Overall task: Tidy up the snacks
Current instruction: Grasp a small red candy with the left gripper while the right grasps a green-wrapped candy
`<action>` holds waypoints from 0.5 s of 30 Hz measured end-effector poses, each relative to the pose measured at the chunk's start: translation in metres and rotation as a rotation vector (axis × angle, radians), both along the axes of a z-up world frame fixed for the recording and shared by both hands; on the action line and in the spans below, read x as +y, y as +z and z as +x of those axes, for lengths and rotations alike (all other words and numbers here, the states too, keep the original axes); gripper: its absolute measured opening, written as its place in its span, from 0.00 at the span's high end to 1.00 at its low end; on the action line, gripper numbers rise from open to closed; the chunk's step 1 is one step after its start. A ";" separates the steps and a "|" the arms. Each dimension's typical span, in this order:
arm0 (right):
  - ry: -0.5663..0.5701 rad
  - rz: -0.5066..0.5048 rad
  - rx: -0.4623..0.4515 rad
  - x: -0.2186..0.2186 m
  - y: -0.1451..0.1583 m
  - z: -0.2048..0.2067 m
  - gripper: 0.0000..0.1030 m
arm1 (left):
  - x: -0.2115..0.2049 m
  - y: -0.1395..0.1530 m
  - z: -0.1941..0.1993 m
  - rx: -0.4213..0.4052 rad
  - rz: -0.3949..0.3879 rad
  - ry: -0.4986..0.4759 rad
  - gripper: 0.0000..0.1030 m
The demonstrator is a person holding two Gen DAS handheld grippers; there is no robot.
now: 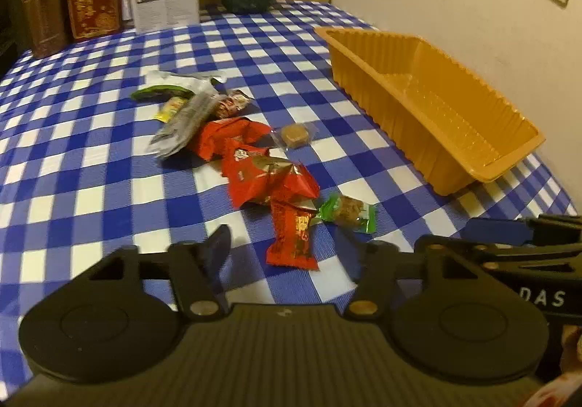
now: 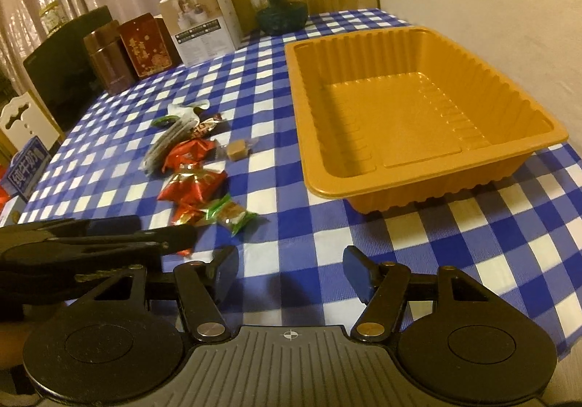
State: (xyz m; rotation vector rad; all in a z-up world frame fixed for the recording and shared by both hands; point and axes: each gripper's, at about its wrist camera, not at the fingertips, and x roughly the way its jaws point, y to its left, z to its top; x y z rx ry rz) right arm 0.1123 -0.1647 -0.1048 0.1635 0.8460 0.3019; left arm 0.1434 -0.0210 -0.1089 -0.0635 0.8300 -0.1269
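Left gripper (image 1: 287, 243) agape over snacks (image 1: 254, 159)

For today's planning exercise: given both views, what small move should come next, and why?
Probably lower the open left gripper onto the nearest red packet and close. It lies between the fingers, and the orange tray holds nothing yet.

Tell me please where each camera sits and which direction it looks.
Left wrist: on the left tongs, low over the checked table, facing the snack pile; its own open fingers show, and the right tongs beside.
Right wrist: on the right tongs, facing the empty orange tray; its own open fingers show.
Shared: tray, snack pile, glass jar.
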 end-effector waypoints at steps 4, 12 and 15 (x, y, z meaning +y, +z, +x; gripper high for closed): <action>0.025 0.001 -0.003 0.004 -0.005 0.005 0.38 | 0.002 -0.005 0.005 -0.003 0.016 -0.022 0.75; 0.134 -0.014 -0.060 0.034 -0.013 0.021 0.40 | 0.034 0.001 -0.013 0.007 0.016 0.025 0.80; 0.156 -0.046 -0.086 0.046 -0.017 0.029 0.42 | 0.046 0.003 -0.019 0.008 0.004 0.050 0.80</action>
